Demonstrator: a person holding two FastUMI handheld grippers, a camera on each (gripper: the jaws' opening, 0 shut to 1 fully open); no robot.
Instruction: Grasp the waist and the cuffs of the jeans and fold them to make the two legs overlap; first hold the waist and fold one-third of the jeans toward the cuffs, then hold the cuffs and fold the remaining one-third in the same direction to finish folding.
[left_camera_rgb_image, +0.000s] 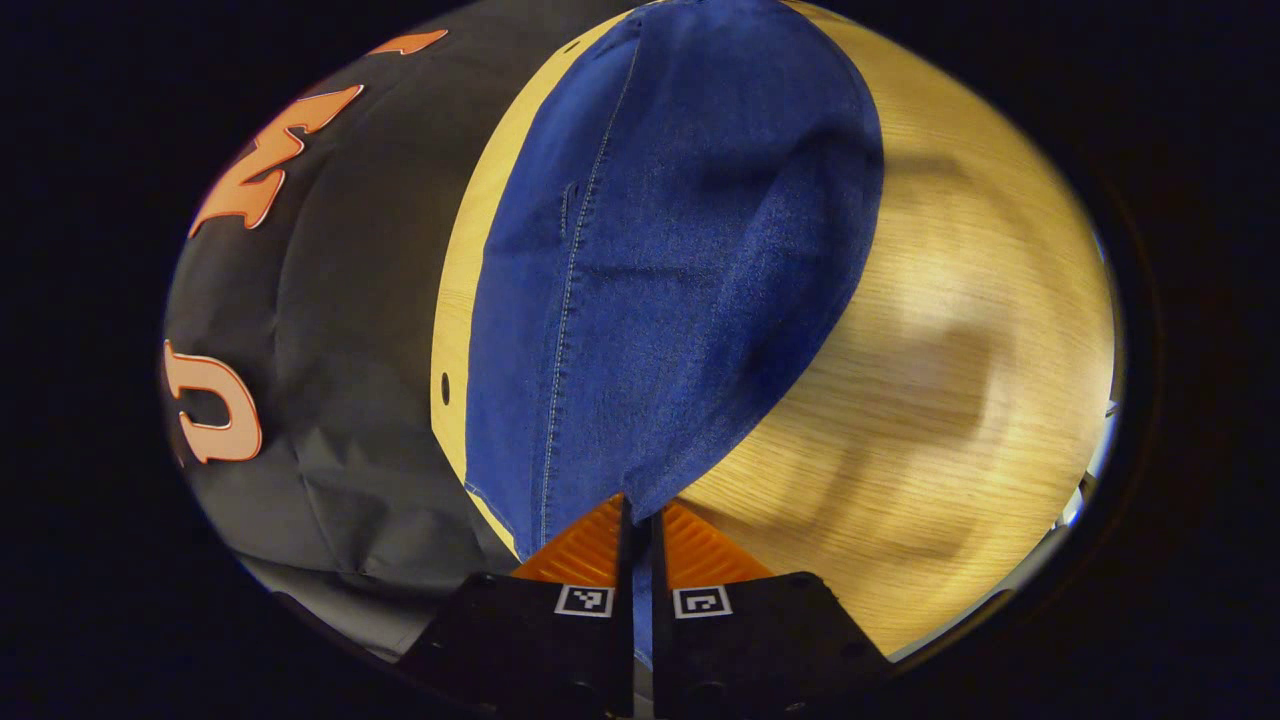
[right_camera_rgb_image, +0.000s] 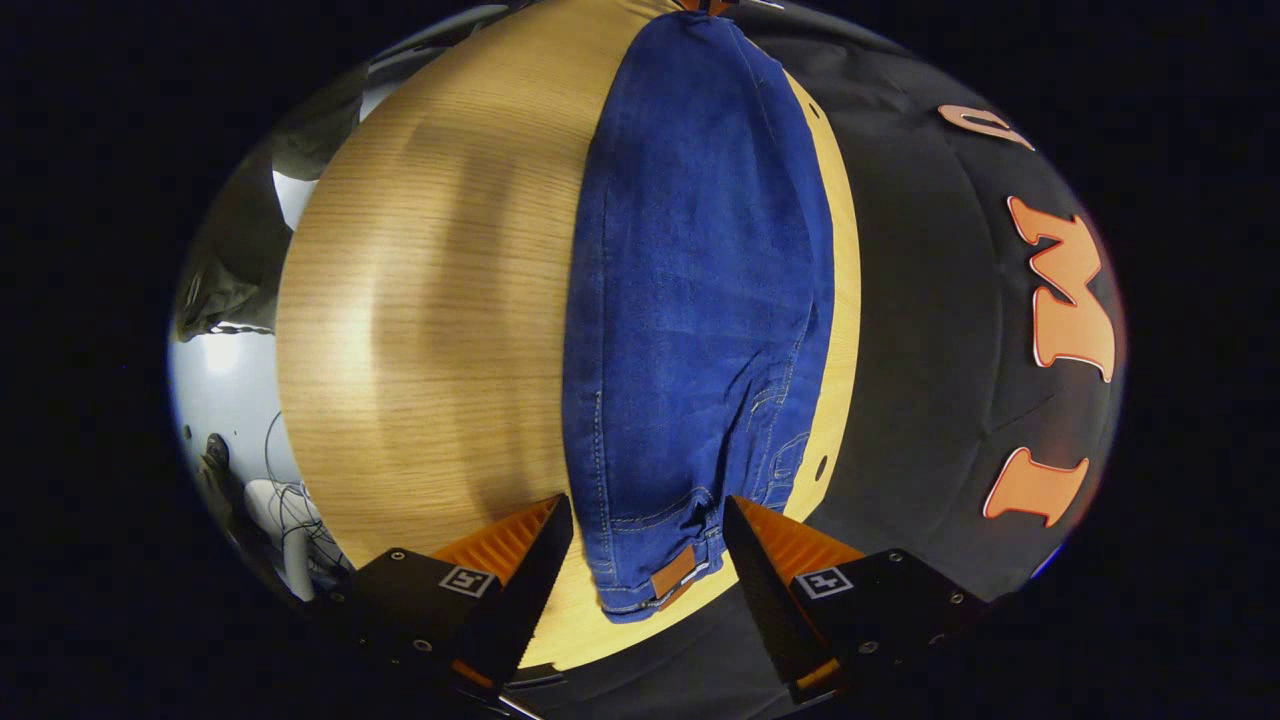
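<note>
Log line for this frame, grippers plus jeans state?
left gripper: shut on cuffs | right gripper: open, straddling waist | jeans: legs overlapped, flat on table

Warm overhead light leaves soft glare bands and broad blurred shadows on the wooden table (left_camera_rgb_image: 950, 330), while fisheye distortion bulges both views and dims their edges.

We can't read any text. Only signs: small square b/w code markers, one on each finger block of the left gripper (left_camera_rgb_image: 640, 515) and the right gripper (right_camera_rgb_image: 648, 530). Tan patch (right_camera_rgb_image: 672, 577) on the jeans (right_camera_rgb_image: 690, 320) waist looks blank.
</note>
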